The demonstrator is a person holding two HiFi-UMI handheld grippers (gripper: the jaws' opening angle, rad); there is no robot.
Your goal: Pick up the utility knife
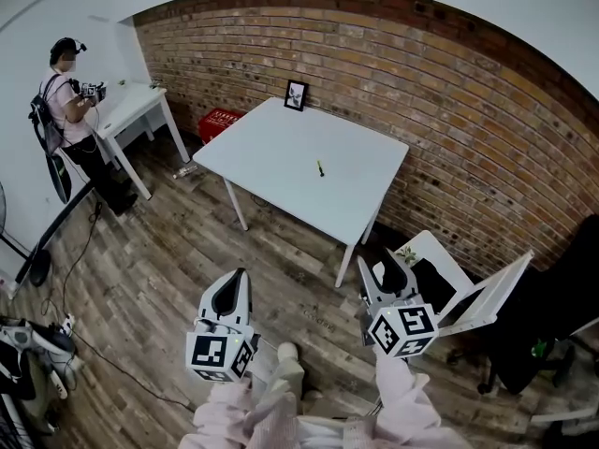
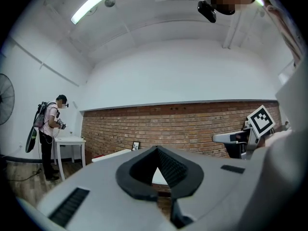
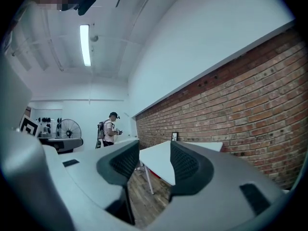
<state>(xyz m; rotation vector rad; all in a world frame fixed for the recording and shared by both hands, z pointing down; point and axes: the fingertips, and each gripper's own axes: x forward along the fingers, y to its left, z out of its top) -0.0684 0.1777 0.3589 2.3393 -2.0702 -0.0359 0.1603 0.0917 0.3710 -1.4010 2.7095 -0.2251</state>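
While the utility knife [image 1: 320, 168] lies on the white table [image 1: 281, 143], left gripper [image 1: 240, 275]: jaws together, empty. Right gripper [image 1: 379, 273]: jaws wide apart, empty.

The big white square table [image 1: 281, 143] stands on the brown wooden floor [image 1: 140, 269], in front of the red brick wall [image 1: 449, 92]. The small dark utility knife [image 1: 320, 168] lies on the table, near its middle. The little black-framed picture [image 1: 296, 94] stands on its far corner. The red plastic crate [image 1: 219, 123] sits on the floor behind the table. Far left, a person [image 1: 70, 101] stands at the small white side table [image 1: 136, 106]. The white wooden chair [image 1: 468, 293] is on the right, just beside the right gripper [image 1: 382, 274].
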